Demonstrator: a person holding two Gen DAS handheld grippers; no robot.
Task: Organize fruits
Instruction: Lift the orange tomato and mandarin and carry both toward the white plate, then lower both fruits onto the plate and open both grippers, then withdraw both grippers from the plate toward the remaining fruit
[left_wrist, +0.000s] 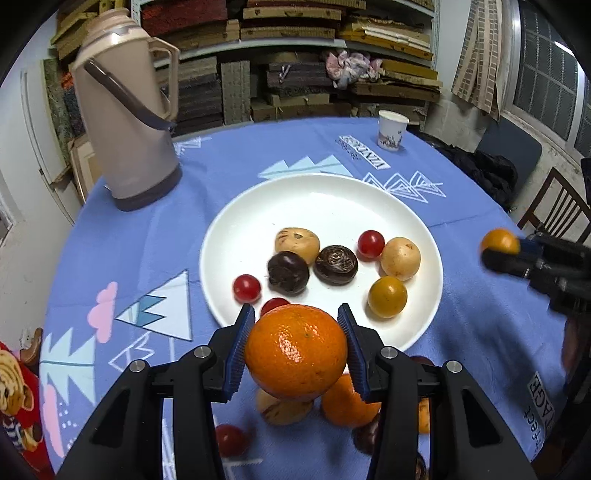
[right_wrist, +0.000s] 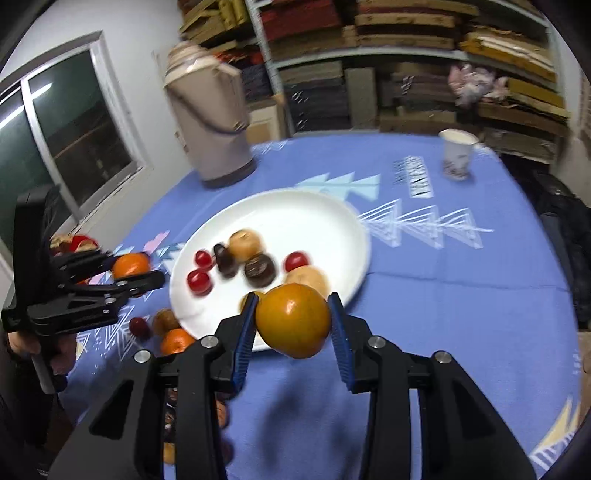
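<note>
A white plate (left_wrist: 325, 199) on the blue tablecloth holds several small fruits: red cherry tomatoes, dark round ones, pale yellow ones and an orange-yellow one (left_wrist: 387, 296). My left gripper (left_wrist: 296, 320) is shut on a large orange (left_wrist: 296, 351), held above the plate's near edge. My right gripper (right_wrist: 293, 303) is shut on an orange-yellow fruit (right_wrist: 293, 320) above the plate's (right_wrist: 306, 206) near rim. It also shows in the left wrist view (left_wrist: 495, 251) at the right. Loose fruits (left_wrist: 282, 410) lie on the cloth under the left gripper.
A beige thermos jug (left_wrist: 127, 122) stands at the back left of the table. A paper cup (left_wrist: 391, 130) stands at the back right. Shelves of stacked boards are behind the table. A wooden chair (left_wrist: 554, 210) is at the right.
</note>
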